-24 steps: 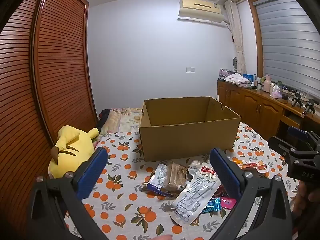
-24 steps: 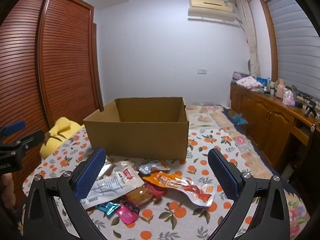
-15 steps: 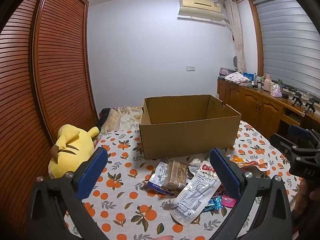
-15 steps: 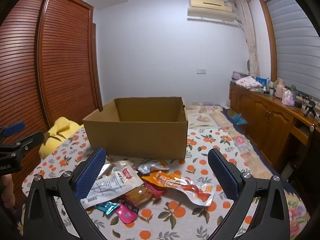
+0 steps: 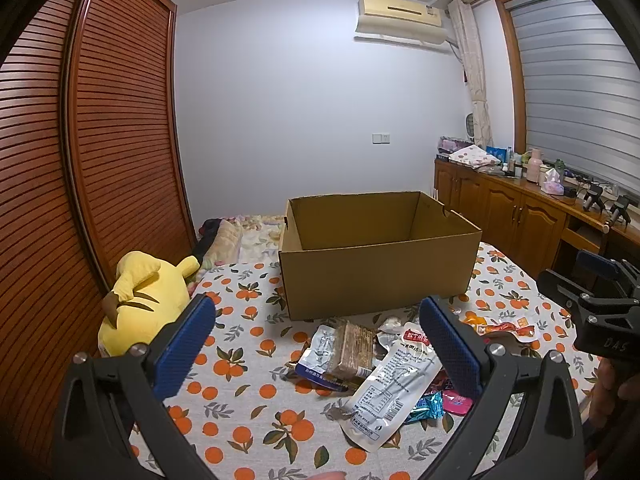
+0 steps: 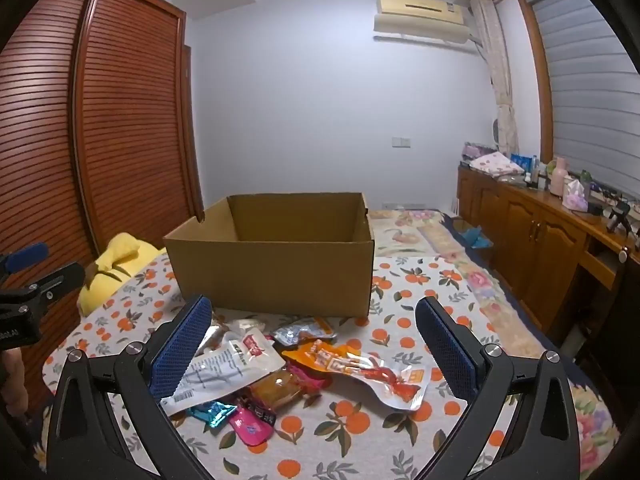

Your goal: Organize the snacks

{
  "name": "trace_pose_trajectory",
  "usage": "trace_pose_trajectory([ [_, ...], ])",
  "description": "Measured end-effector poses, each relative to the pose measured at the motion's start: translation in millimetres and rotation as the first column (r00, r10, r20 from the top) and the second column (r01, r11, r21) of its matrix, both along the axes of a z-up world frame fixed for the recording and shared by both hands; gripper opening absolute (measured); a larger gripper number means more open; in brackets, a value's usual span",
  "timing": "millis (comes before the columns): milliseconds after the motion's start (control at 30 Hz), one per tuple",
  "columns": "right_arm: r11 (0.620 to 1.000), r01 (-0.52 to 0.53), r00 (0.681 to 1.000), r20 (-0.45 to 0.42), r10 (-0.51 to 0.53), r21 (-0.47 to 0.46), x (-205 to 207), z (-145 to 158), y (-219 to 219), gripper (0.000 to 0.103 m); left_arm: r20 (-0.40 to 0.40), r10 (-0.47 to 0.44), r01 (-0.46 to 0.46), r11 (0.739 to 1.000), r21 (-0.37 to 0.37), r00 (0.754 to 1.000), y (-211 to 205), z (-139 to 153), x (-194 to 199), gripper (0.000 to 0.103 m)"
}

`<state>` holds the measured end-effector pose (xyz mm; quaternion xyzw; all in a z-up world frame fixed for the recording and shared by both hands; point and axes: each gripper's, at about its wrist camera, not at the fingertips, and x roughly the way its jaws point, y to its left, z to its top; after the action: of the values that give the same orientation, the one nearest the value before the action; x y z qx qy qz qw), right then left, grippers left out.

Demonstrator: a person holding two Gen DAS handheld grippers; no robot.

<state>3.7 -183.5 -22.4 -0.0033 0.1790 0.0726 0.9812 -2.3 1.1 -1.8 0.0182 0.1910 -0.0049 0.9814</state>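
An open, empty cardboard box (image 5: 376,264) (image 6: 276,268) stands on the orange-print cloth. Several snack packets lie in a pile in front of it: a white pouch (image 5: 394,384) (image 6: 224,368), a brown wafer pack (image 5: 354,344), an orange clear pouch (image 6: 360,368), a pink packet (image 6: 250,426) and a teal candy (image 6: 212,412). My left gripper (image 5: 316,344) is open and empty above the pile's left side. My right gripper (image 6: 312,344) is open and empty above the pile.
A yellow plush toy (image 5: 140,300) lies left of the box by the wooden wardrobe (image 5: 80,160). A wooden sideboard (image 6: 540,232) with bottles runs along the right wall. Floral bedding (image 6: 420,232) lies behind the box.
Both views have shifted slightly; the box and snacks sit a little lower and nearer in the frames. Both grippers stay open and empty.
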Motion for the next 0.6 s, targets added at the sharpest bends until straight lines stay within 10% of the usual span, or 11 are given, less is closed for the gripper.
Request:
trace_pose_trajectory([
  [600, 1.000, 0.000, 1.000, 0.000, 0.000, -0.003, 0.0, 0.5, 0.1, 0.103, 0.006, -0.002, 0.002, 1.000, 0.006, 1.000, -1.2, 3.3, -2.3, 0.103],
])
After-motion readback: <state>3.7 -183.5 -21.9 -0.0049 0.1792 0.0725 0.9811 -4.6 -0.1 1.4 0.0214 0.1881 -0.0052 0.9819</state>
